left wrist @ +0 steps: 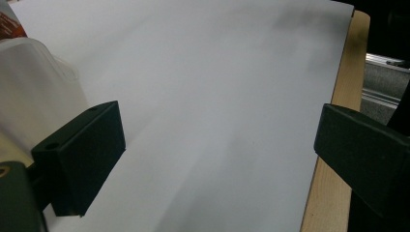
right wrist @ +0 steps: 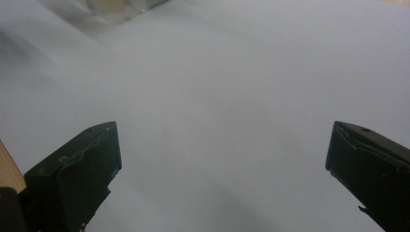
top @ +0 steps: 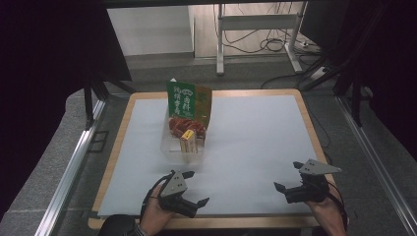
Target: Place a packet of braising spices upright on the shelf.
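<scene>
A clear plastic bin [top: 169, 143] stands on the white sheet left of centre, holding a green packet [top: 180, 102], a brown packet [top: 203, 101], a red bag [top: 184, 125] and a small yellow box [top: 188, 140]. My left gripper [top: 196, 188] rests near the table's front edge, just below the bin, jaws spread wide with nothing between them. In the left gripper view, the bin's frosted corner [left wrist: 34, 82] sits beside one jaw. My right gripper [top: 289, 176] is at the front right, open and holding nothing, over bare white sheet [right wrist: 217, 96].
The wooden table rim [top: 115, 137] frames the white sheet. Metal rails [top: 69, 172] run along both sides of the table. A white stand [top: 255, 22] and cables lie on the floor beyond the far edge.
</scene>
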